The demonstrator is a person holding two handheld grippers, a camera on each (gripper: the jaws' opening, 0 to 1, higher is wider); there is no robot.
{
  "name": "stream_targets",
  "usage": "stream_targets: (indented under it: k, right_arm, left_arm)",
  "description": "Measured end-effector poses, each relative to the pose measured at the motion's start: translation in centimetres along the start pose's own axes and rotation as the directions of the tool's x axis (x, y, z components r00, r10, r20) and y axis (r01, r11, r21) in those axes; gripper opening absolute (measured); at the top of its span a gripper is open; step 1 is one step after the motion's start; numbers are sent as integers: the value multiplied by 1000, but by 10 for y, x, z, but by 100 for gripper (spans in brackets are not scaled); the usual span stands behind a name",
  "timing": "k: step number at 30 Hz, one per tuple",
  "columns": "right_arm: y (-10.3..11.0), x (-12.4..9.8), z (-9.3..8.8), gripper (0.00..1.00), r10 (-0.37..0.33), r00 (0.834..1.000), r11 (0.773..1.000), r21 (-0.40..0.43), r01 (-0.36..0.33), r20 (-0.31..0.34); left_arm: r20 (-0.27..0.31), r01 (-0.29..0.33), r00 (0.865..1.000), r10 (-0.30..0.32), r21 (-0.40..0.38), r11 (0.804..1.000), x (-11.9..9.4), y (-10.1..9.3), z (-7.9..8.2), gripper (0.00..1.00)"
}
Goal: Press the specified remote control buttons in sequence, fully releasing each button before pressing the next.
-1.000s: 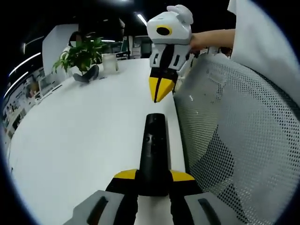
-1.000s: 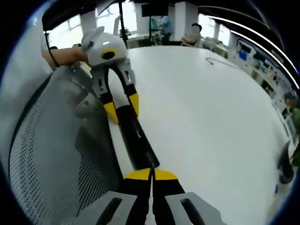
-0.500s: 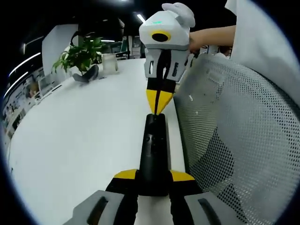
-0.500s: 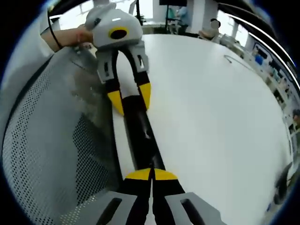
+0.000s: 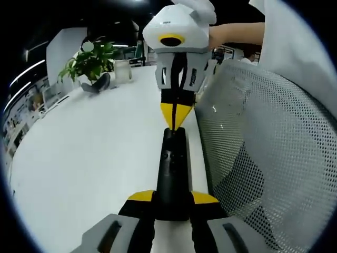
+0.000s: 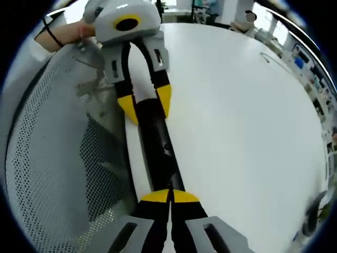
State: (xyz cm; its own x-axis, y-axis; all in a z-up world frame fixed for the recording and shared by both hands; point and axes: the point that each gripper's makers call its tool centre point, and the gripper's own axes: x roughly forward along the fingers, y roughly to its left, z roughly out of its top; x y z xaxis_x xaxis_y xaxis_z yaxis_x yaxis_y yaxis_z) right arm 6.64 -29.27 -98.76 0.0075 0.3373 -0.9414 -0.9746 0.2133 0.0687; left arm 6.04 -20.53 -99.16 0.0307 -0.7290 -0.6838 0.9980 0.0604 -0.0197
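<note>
A long black remote control (image 5: 172,168) lies along the right edge of the white table (image 5: 95,147). My left gripper (image 5: 172,197) is shut on its near end, one yellow tip on each side. My right gripper (image 5: 174,120) comes down from the top of the left gripper view, shut, and its yellow point meets the remote's far end. In the right gripper view, the shut tips of the right gripper (image 6: 169,196) sit over the remote (image 6: 160,153). The left gripper (image 6: 143,108) clamps the remote's other end.
A grey mesh chair back (image 5: 263,147) stands right beside the table edge and the remote, also in the right gripper view (image 6: 58,158). A potted plant (image 5: 92,60) stands far back on the table. A person's hand (image 5: 231,34) holds the right gripper.
The right gripper has moved closer and down, from hovering beyond the remote to meeting its far end. The left gripper keeps its hold and the remote stays put.
</note>
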Motion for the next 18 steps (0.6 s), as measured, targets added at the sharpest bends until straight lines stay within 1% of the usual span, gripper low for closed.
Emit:
stream_targets:
  k: [2,4,5,7,8,9,10,11,13,15,16,17,18]
  right_arm:
    - [2,0,0,0,1,1000,1000,-7,-1,0]
    - [3,0,-1,0,-1,1000,999,-32,1,9]
    - [2,-1,-1,0,-4,1000,1000,-26,5,22]
    - [2,-1,1,0,-19,997,1000,24,17,74]
    - [1,-1,1,0,-26,995,999,27,23,98]
    - [0,-2,2,0,-65,984,995,91,51,168]
    - [0,-3,2,0,-87,975,991,122,63,205]
    - [-1,-3,2,0,-119,959,985,154,80,259]
    - [0,-4,2,0,-139,939,978,191,81,314]
    - [-1,-5,2,0,-145,933,967,245,64,328]
    - [-2,-4,3,0,-127,944,971,231,56,304]
    - [-1,-4,3,0,-123,948,974,219,59,293]
    - [-1,-4,4,0,-118,953,980,188,66,278]
  left_arm:
    - [-3,0,1000,0,2,1000,0,0,0,24]
    - [-1,1,1000,-1,1,1000,0,0,0,24]
    - [0,1,1000,-1,1,1000,0,0,0,24]
    - [1,0,1000,0,-3,1000,0,0,0,24]
    - [2,-1,1000,1,-4,1000,0,0,0,24]
    - [6,-1,1000,1,-11,1000,0,0,0,24]
    - [11,-1,1000,1,-19,1000,0,0,0,24]
    - [13,-1,1000,2,-20,1000,0,1,0,24]
    - [13,-2,1000,3,-19,1000,0,1,0,24]
    - [11,-4,1000,4,-15,1000,0,1,0,24]
    - [11,-4,1000,4,-15,1000,0,1,0,24]
    - [12,-4,1000,4,-15,1000,0,1,0,24]
    - [13,-3,1000,4,-17,1000,0,1,0,24]
